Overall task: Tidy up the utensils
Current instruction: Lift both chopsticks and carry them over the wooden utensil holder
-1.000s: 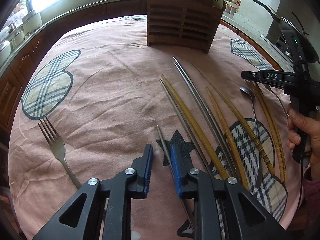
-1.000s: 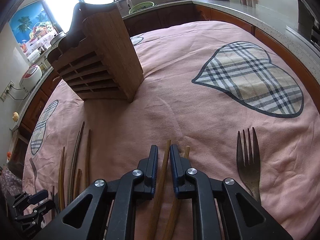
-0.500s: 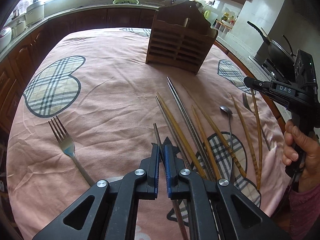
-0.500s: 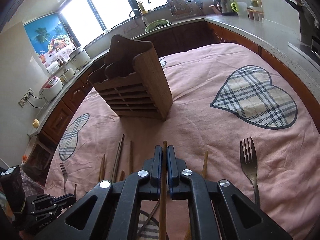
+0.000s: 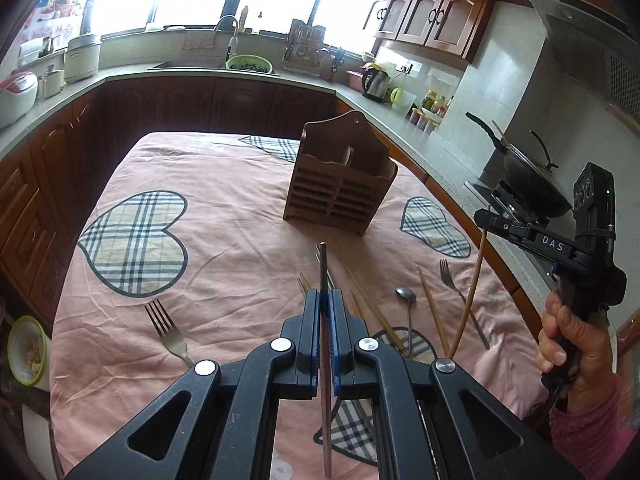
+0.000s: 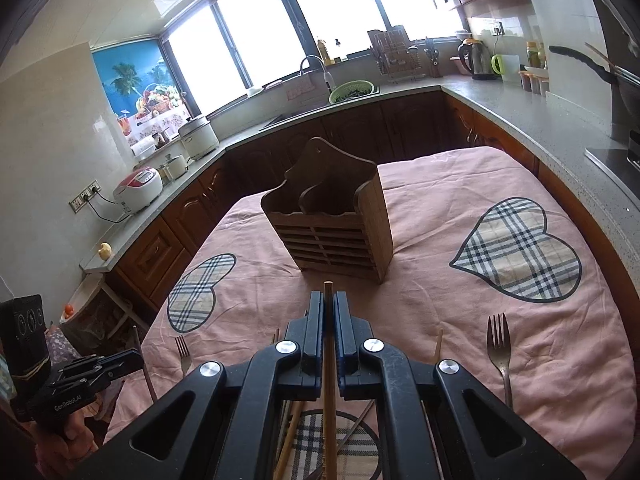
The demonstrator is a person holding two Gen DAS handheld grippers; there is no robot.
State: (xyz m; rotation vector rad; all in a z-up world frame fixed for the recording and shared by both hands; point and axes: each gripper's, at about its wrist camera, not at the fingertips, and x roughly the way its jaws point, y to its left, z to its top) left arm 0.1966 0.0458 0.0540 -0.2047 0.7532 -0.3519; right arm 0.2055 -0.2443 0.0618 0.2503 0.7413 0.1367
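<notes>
My left gripper (image 5: pixel 324 300) is shut on a metal chopstick (image 5: pixel 323 268) and holds it lifted above the pink tablecloth, its tip toward the wooden utensil holder (image 5: pixel 340 184). My right gripper (image 6: pixel 328 300) is shut on a wooden chopstick (image 6: pixel 328 292), also lifted, in front of the holder (image 6: pixel 332 220); that chopstick also shows in the left wrist view (image 5: pixel 474 284). Several wooden chopsticks (image 5: pixel 430 304), a spoon (image 5: pixel 406 294) and forks (image 5: pixel 166 326) (image 6: pixel 498 344) lie on the cloth.
The tablecloth (image 5: pixel 224 248) covers a table ringed by kitchen counters (image 5: pixel 120 76). A wok (image 5: pixel 532 188) sits on the stove at the right. The left gripper also shows at the lower left of the right wrist view (image 6: pixel 132 358). A small bowl (image 5: pixel 24 350) sits below the table's left edge.
Both grippers closed on a chopstick each, then lifted them off the cloth and tilted up to face the holder.
</notes>
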